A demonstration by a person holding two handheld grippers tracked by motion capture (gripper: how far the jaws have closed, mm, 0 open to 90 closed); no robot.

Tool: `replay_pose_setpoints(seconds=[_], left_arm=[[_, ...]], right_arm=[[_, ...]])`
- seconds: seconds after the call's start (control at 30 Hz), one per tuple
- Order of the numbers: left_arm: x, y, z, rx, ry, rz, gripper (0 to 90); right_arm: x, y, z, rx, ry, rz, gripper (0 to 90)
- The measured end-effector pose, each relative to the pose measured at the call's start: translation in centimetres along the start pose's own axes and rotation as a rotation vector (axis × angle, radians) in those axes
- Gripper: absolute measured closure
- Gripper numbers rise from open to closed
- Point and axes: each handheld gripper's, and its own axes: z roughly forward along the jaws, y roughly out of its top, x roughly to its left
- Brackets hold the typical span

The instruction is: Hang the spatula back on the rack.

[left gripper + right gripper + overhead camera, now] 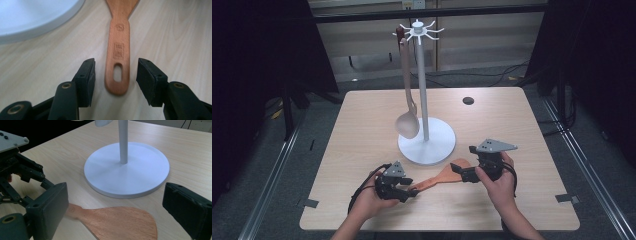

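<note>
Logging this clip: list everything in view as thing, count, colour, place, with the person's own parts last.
wooden spatula: 1, reddish brown, flat on the table in front of the stand base, handle end with a slot hole between the left gripper's jaws
utensil stand: 1, white, round base and pole with hooks on top, mid-table
ladle: 1, pale beige, hanging from a stand hook, bowl low beside the pole
table: 1, light wood, with a small dark round hole near the far edge
left gripper: 1, black, jaws open on either side of the spatula handle, pads not touching
right gripper: 1, black, jaws open over the spatula blade
hands: 2, one holding each gripper, near table edge
</note>
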Motion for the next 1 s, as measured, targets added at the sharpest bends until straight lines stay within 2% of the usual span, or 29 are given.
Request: replay_pose_setpoints(seconds=[0.03,0.13,0.23,0.37,0.43,0.47,0.53,0.6,0.7,0.73,0.77,0.87,0.9,1.0], left_arm=[[-0.2,-0.2,0.0,-0.023,0.003,-0.002,49.5],[-0.6,-0.3,-0.2,0.002,0.028,0.023,49.9],[-0.7,-0.2,0.1,-0.013,0.042,0.021,52.8],[-0.8,0.1,0.6,-0.021,0.051,0.042,52.7],[-0.7,0.3,0.5,-0.006,0.061,0.058,59.8],[-0.6,0.4,0.5,-0.001,0.056,0.052,63.2],[-0.5,0.4,0.7,-0.025,0.038,0.052,65.0],[-0.5,0.5,0.6,0.004,0.035,0.068,65.4],[-0.5,0.6,0.6,-0.002,0.008,0.070,65.7],[-0.5,0.6,0.6,0.015,-0.006,0.087,65.8],[-0.6,0.7,0.7,0.010,-0.008,0.105,65.8],[-1.1,1.0,1.3,-0.007,-0.034,0.121,65.8],[-1.3,1.2,1.4,0.008,-0.046,0.132,65.8],[-2.0,1.6,2.2,-0.017,-0.086,0.149,65.7]], right_arm=[[0.0,0.0,0.0,0.002,0.001,0.001,6.0],[0.3,0.2,0.4,0.004,0.009,-0.006,6.0],[0.8,0.2,0.8,0.017,0.023,-0.025,6.0],[1.4,0.2,1.5,0.047,0.052,-0.050,6.0],[1.6,0.1,1.6,0.059,0.062,-0.055,6.0],[1.6,0.0,1.7,0.065,0.069,-0.054,6.0],[1.6,-0.1,1.8,0.078,0.083,-0.056,5.9],[1.5,-0.2,1.8,0.089,0.092,-0.060,6.0],[1.5,-0.3,2.0,0.107,0.111,-0.054,6.0],[1.5,-0.3,2.0,0.114,0.120,-0.063,6.0],[1.6,-0.4,2.1,0.118,0.122,-0.062,6.0],[1.7,-0.6,2.4,0.136,0.139,-0.068,5.9],[1.8,-0.6,2.5,0.144,0.140,-0.073,6.0],[1.9,-0.6,2.6,0.150,0.150,-0.087,6.0]])
